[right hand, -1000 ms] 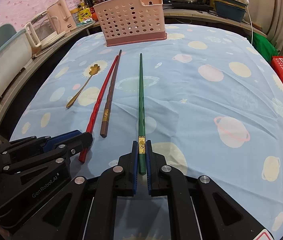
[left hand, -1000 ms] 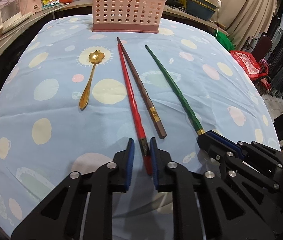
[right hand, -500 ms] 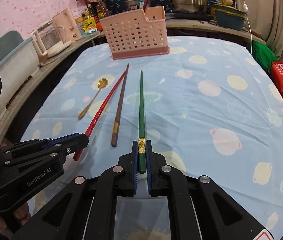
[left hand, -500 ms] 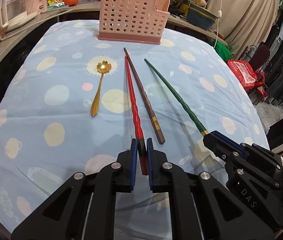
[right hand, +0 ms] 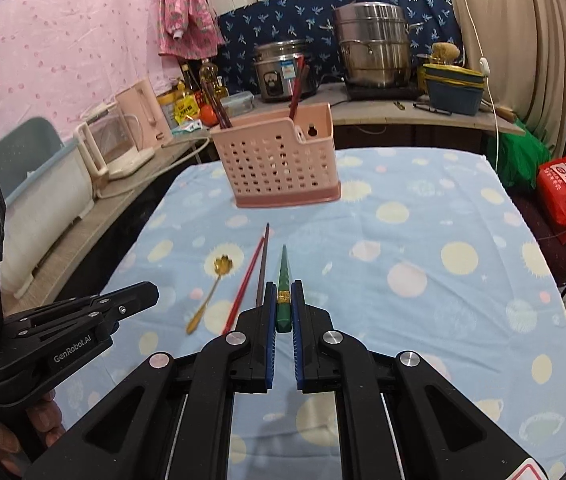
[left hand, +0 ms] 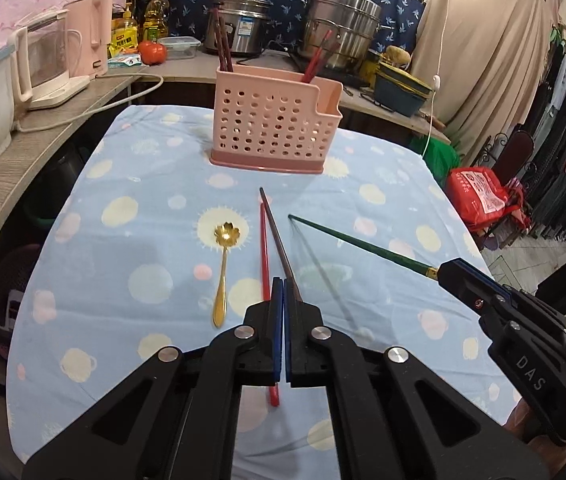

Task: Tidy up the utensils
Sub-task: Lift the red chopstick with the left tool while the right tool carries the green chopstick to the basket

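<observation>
The right claw (right hand: 283, 300) is clamped on the thick end of the green chopstick (left hand: 363, 242). The stick hangs above the worktop (left hand: 383, 200) and points toward the far pink basket (left hand: 275, 136). Held by one end, it could tip or slip out. The left claw (left hand: 283, 286) is closed, I think on nothing. The red chopstick (left hand: 264, 248) lies under it.

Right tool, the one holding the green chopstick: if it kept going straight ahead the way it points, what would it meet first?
Probably the pink perforated plastic utensil basket, standing ahead past the green chopstick tip; depth is unclear.
</observation>
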Available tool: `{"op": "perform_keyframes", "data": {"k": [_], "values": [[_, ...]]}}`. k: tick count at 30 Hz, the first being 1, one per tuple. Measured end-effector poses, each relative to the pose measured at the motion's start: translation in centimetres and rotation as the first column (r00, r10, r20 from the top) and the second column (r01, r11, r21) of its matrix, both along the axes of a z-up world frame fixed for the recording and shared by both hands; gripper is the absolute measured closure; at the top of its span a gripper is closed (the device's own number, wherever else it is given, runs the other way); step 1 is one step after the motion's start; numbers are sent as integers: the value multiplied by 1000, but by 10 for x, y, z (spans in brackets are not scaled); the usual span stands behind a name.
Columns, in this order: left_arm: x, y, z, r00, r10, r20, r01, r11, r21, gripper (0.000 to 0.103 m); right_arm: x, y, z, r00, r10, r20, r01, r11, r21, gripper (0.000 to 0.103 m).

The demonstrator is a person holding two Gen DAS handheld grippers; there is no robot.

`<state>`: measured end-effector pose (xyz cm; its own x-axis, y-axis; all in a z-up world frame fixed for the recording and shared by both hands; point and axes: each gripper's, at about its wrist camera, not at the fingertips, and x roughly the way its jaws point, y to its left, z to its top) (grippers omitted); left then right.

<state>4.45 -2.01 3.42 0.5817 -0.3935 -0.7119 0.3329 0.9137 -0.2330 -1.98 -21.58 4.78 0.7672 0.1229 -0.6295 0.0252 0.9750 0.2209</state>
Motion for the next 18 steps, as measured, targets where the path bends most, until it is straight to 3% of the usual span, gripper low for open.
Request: {"op": "perform_keyframes", "data": {"k": [3,6,8,13,18], "values": [[0,0,-9,1000,-4,-19,5,1000,12,102,-1,-1,-3,1000,-1,-8,1,1000,0,96],[-5,-4,-33,997,-14,-71,17,999,36,100,-4,-1,-17,999,1,-48,-1,1000,14,96],[-8,-8,-51,994,-25,-104,31,998,54,91,-7,-1,-28,997,4,-76,-3,1000,21,96],[-12,-18,-88,984,-43,-171,60,994,96,88,-13,3,-40,994,15,-112,-12,1000,23,96],[-13,-16,-97,982,-38,-183,56,994,94,89,-14,7,-44,992,20,-122,-18,1000,21,96]]}}
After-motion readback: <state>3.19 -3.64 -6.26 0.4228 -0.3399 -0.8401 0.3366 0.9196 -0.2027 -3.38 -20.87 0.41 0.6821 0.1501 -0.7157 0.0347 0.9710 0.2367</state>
